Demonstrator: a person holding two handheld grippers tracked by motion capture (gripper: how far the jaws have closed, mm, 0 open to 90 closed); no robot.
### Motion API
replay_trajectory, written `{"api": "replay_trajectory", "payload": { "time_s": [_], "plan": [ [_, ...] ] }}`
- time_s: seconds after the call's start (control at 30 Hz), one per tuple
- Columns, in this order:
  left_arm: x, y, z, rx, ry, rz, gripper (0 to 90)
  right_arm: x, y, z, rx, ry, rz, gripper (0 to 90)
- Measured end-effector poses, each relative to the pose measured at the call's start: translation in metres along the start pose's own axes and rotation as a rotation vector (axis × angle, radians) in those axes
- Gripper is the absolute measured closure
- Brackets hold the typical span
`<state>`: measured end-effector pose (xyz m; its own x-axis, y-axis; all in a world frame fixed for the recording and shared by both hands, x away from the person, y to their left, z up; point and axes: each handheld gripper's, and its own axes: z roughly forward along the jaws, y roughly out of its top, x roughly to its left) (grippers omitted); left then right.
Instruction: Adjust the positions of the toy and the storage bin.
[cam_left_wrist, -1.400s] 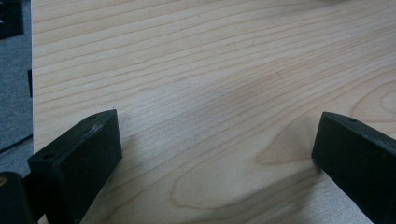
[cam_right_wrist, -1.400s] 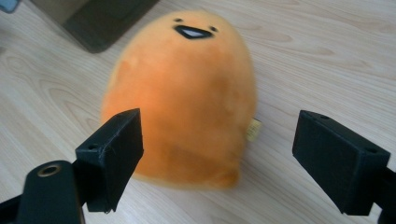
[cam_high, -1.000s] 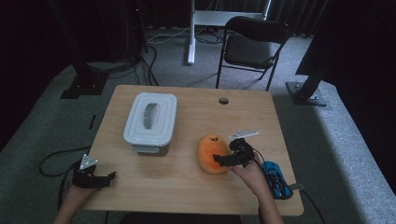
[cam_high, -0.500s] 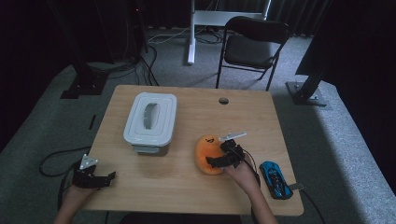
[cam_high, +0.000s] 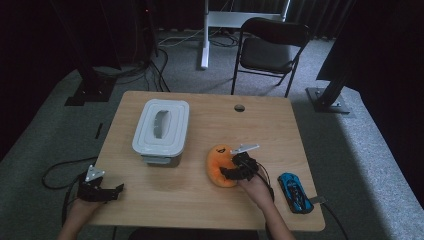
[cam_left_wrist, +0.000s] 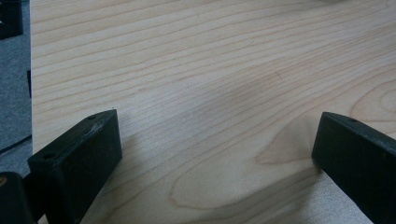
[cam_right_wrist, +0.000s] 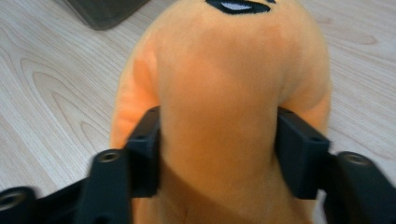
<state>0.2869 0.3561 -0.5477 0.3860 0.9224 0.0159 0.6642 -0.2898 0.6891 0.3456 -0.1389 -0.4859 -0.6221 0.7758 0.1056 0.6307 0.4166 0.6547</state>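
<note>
The right hand-held gripper (cam_right_wrist: 217, 154), its jaws just closing, clamps the orange plush toy (cam_right_wrist: 224, 93) near the desk's (cam_high: 200, 200) front edge; soft, light, it squashes, so mid-body suits. The left hand-held gripper (cam_left_wrist: 215, 154) rests apart.

Left claw (cam_left_wrist: 212, 158), jaws wide apart over bare wooden table (cam_left_wrist: 210, 70).

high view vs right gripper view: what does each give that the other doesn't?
High view alone: the white lidded container, the blue toy car, the left claw with its jaws apart over bare wood near the table's left front corner, the black chair and the grey floor.

Right gripper view alone: the close-up grip, with both black pads pressed into the orange plush toy, whose fabric bulges between them. The jaws have just been closing on it.

Both: the orange plush toy with its black face marking, the right claw and the wooden table.
</note>
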Motion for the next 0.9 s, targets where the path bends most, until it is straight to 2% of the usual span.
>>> {"api": "replay_trajectory", "payload": {
  "time_s": [0.13, 0.3, 0.43, 0.63, 0.9],
  "plan": [
    [0.000, 0.000, 0.000, 0.000, 0.000, 0.000, 1.8, 0.000, -0.001, -0.005, -0.018, -0.006, -0.013, 52.7],
    [0.000, 0.000, 0.000, 0.000, 0.000, 0.000, 1.8, 0.000, 0.000, -0.010, -0.021, -0.016, -0.022, 57.4],
    [0.000, 0.000, 0.000, 0.000, 0.000, 0.000, 1.8, 0.000, 0.003, -0.014, -0.019, -0.015, -0.028, 58.5],
    [0.000, 0.000, 0.000, 0.000, 0.000, 0.000, 1.8, -0.006, 0.003, -0.018, -0.022, -0.005, -0.007, 58.5],
    [0.000, 0.000, 0.000, 0.000, 0.000, 0.000, 1.8, -0.019, 0.003, -0.027, -0.032, -0.031, 0.011, 58.4]
  ]
}}
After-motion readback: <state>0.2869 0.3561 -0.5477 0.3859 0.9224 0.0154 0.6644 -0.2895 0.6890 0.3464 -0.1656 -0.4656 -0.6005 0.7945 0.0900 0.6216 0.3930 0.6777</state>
